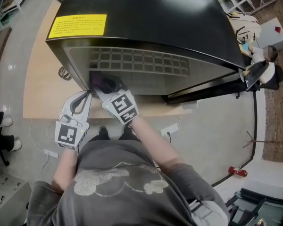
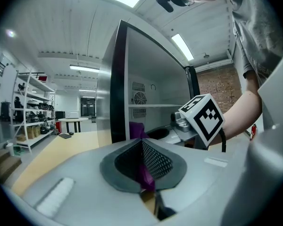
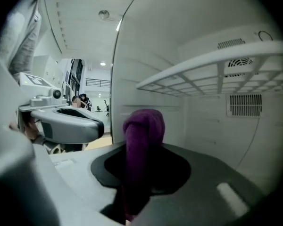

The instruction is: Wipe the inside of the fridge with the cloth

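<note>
Head view, label: yellow label (image 1: 77,25), upper left on the black fridge (image 1: 146,18); writing too small to read.
Head view, bench: bench (image 1: 42,88) under the fridge.
Left gripper view: left claw (image 2: 148,182) narrow, pinching a purple cloth (image 2: 146,175) strip.
Right gripper view: right claw (image 3: 139,187) clamps the cloth inside the fridge; wire shelf (image 3: 203,76) upper right.

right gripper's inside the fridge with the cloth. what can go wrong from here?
1. The cloth is a narrow bunch in the right gripper; a wide stroke may rub bare jaws on the fridge wall.
2. The wire shelf hangs just above; lifting could knock it.
3. The left gripper sits close beside, at the fridge's edge; the two might bump.
</note>
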Available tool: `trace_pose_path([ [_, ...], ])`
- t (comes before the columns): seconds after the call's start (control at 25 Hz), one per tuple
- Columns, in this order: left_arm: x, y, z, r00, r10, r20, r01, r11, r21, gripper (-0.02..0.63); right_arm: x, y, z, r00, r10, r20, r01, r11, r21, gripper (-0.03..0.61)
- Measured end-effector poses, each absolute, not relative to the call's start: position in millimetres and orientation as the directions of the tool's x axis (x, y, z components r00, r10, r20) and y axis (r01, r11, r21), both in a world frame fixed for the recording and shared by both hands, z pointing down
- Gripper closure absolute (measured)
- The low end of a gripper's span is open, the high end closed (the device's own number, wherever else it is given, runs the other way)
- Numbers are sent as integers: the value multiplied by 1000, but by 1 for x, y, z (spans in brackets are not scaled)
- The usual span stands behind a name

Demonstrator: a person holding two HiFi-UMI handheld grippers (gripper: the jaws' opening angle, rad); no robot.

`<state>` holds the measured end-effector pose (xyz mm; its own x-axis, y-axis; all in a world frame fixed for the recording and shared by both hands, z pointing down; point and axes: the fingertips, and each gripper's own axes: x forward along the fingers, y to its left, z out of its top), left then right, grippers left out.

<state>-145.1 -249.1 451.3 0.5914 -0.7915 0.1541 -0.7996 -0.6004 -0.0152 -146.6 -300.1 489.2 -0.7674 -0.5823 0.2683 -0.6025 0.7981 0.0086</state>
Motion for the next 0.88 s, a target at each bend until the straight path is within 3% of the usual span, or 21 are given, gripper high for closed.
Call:
trace_pose_path([
  [0.28, -138, -244, 458, 623, -768, 147, -776, -630, 1, 595, -145, -269, 492, -784, -556, 276, -586, 809, -36, 494],
  [0.48, -141, -245, 464, 640, -757, 134, -763, -646, -9, 595, -139, -283, 500, -743, -608, 281, -642, 766, -39, 494],
  [0.88, -118, -254, 470, 630, -761, 157, -769, -639, -12, 595, -125, -348, 540, -655, -617, 436, -687, 727, -4, 494],
])
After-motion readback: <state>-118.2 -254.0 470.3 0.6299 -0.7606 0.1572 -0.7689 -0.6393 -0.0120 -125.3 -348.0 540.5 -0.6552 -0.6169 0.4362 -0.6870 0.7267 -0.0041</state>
